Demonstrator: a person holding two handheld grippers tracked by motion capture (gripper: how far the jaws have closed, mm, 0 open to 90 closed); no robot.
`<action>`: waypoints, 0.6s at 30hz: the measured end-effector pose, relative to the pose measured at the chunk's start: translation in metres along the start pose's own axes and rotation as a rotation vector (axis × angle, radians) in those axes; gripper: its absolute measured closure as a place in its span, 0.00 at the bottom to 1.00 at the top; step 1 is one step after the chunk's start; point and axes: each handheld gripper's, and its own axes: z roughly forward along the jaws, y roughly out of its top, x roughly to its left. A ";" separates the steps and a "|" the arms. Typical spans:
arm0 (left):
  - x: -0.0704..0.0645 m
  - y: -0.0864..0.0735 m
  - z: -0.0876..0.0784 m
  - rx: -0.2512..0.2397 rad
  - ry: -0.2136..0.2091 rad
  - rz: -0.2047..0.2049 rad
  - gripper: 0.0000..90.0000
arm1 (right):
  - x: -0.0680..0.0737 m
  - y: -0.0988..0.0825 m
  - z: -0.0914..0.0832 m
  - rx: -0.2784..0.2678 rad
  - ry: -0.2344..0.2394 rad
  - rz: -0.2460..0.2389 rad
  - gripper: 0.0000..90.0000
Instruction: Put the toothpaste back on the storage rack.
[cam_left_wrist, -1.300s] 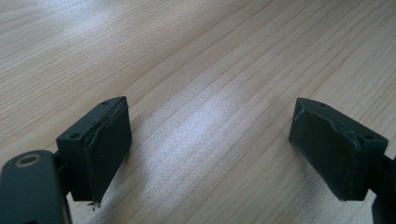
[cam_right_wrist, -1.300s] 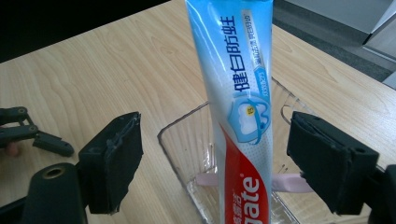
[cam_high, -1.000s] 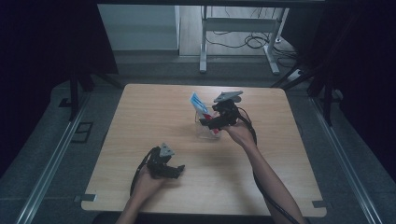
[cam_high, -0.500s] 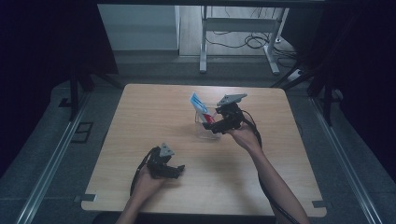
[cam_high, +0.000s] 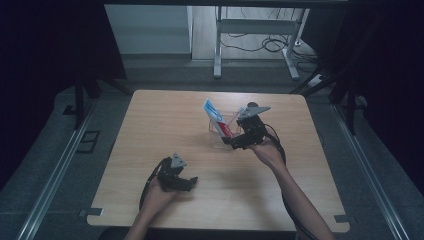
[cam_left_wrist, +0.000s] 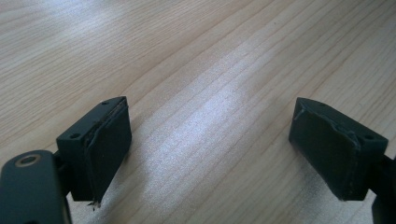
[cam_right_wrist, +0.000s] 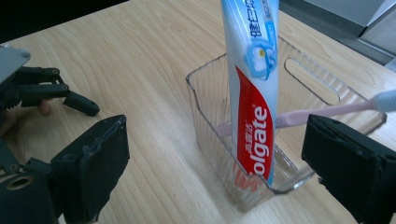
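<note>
High view: wooden table, clear plastic organizer bin near the far middle with a Colgate toothpaste tube leaning up out of it. Right gripper sits just beside the bin on the person's side, jaws aimed at it; they have just been opening, and the tube looks left standing on its own. Left gripper rests low near the front edge, well apart from the bin, parked out of the way.

Left gripper view: jaws spread wide over bare table, nothing between the pads. Idle, looks like waiting.

Right gripper view: jaws wide apart, pads touching nothing. The bin is straight ahead; the toothpaste tube stands cap-down in its near end, propped on the wall so it stays upright. A pink toothbrush lies slanted across the bin behind the tube, head over the far rim. Left gripper shows farther off on the table. Judgement: tube placed, release done, next is backing clear without knocking it.
</note>
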 end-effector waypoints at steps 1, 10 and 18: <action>0.000 0.000 0.000 -0.002 0.000 -0.001 0.14 | 0.000 -0.001 -0.001 -0.001 -0.002 0.001 0.08; 0.000 0.000 0.000 -0.002 0.000 -0.001 0.14 | 0.001 -0.014 -0.010 -0.003 -0.018 -0.008 0.07; 0.000 0.000 0.000 -0.002 0.000 -0.003 0.14 | 0.002 -0.026 -0.017 0.002 -0.029 -0.005 0.06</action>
